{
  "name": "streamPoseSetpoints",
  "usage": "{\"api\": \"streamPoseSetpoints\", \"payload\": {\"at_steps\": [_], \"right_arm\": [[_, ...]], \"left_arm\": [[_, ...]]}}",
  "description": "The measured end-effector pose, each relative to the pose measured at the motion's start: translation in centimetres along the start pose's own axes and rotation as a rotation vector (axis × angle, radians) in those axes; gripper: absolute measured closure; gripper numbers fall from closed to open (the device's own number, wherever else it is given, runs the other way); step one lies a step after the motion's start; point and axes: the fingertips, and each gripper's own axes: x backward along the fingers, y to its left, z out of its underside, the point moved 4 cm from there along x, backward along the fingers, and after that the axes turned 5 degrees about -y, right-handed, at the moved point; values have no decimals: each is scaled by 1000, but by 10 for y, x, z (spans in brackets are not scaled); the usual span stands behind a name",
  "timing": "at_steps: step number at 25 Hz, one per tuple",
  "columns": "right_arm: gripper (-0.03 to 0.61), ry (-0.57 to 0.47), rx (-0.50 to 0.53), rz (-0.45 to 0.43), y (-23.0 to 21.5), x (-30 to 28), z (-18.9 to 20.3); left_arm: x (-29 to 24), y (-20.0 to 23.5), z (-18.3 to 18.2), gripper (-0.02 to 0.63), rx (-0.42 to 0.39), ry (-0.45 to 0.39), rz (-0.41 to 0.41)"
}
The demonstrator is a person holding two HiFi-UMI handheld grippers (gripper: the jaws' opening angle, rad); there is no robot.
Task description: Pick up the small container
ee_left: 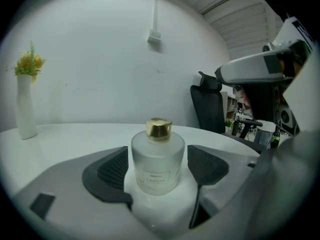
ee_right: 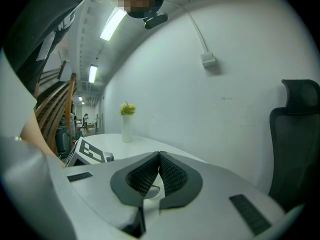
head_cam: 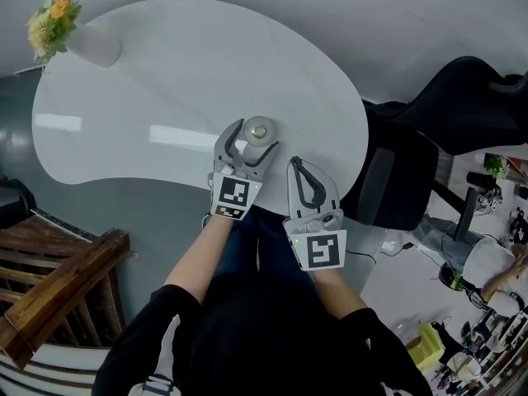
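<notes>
The small frosted white glass bottle with a gold cap (ee_left: 157, 159) stands straight up in the middle of the frame, on the white table (head_cam: 165, 73). The left gripper (head_cam: 249, 143) reaches forward, its jaws wide apart on both sides of the bottle, not touching it. Further right, the right gripper (head_cam: 297, 165) points forward too, its jaws pressed together on nothing.
</notes>
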Motion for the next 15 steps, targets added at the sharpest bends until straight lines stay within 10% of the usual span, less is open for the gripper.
{"api": "streamPoseSetpoints", "payload": {"at_steps": [15], "right_arm": [[555, -7, 5, 1, -2, -1, -5]], "left_arm": [[-15, 3, 3, 253, 28, 48, 0]]}}
